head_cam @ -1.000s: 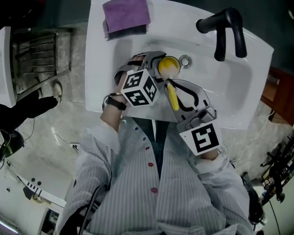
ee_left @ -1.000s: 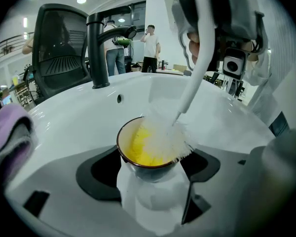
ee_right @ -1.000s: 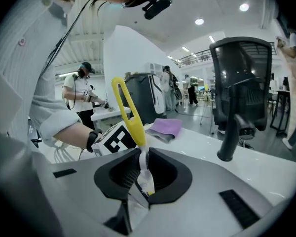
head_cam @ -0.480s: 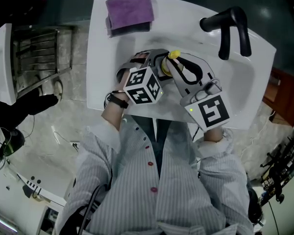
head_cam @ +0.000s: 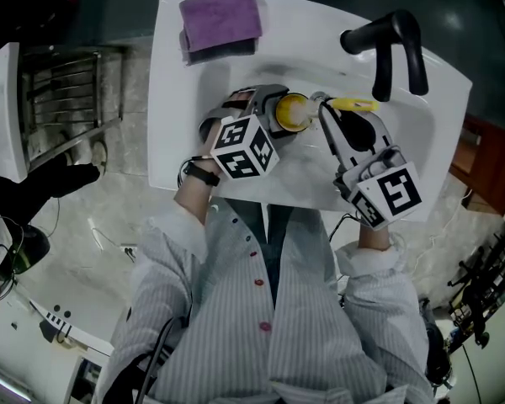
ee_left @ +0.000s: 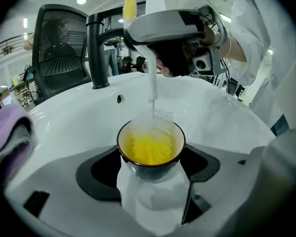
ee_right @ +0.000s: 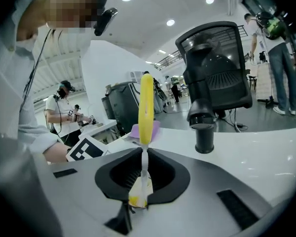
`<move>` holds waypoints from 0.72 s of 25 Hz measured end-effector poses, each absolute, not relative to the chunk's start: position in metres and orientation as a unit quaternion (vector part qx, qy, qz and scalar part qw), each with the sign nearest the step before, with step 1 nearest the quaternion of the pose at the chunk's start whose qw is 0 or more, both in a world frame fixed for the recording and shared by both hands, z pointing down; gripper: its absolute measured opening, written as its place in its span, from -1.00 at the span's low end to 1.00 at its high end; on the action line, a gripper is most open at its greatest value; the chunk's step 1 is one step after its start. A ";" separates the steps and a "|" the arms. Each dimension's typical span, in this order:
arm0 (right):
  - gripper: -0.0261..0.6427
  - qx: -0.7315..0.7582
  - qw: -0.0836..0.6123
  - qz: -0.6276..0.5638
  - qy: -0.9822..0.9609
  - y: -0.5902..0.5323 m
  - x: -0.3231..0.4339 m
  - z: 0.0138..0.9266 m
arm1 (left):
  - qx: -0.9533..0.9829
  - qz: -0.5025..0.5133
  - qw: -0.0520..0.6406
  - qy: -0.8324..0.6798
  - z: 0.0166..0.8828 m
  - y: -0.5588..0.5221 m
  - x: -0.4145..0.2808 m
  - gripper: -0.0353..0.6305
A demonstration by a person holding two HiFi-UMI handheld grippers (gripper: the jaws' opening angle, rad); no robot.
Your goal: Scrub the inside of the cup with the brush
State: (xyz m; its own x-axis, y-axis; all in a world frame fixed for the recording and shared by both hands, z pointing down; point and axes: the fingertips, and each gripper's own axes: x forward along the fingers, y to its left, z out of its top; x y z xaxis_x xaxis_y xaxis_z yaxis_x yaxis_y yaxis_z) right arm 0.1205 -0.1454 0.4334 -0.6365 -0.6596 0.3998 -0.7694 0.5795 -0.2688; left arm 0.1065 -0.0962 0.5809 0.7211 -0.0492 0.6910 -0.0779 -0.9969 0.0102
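Right gripper (head_cam: pixel 323 108) swung rightward, bristly brush (ee_left: pixel 149 146) inside round dark-rimmed cup (ee_left: pixel 153 171)

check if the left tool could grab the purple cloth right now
Probably not as things stand: the left tool is shut on the cup, so its jaws are taken. The cloth itself lies uncovered on the sink rim, with nothing between.

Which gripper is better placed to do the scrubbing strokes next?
Right. The right gripper has its fingers shut on the brush, whose bristles sit inside the cup. The left gripper is shut on the cup, steadying it over the sink.
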 end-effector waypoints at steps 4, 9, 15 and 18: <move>-0.76 0.414 0.130 0.215 -0.875 -0.131 0.124 0.433 | 0.927 0.372 0.020 -0.034 0.582 -0.097 0.106 0.26; -0.76 0.421 0.138 0.201 -0.874 -0.128 0.117 0.429 | 0.926 0.374 0.024 -0.041 0.582 -0.096 0.108 0.26; -0.76 0.423 0.145 0.179 -0.877 -0.129 0.110 0.410 | 0.923 0.379 0.026 -0.054 0.573 -0.096 0.106 0.26; -0.76 0.432 0.136 0.174 -0.875 -0.131 0.114 0.393 | 0.922 0.379 0.043 -0.060 0.562 -0.096 0.101 0.26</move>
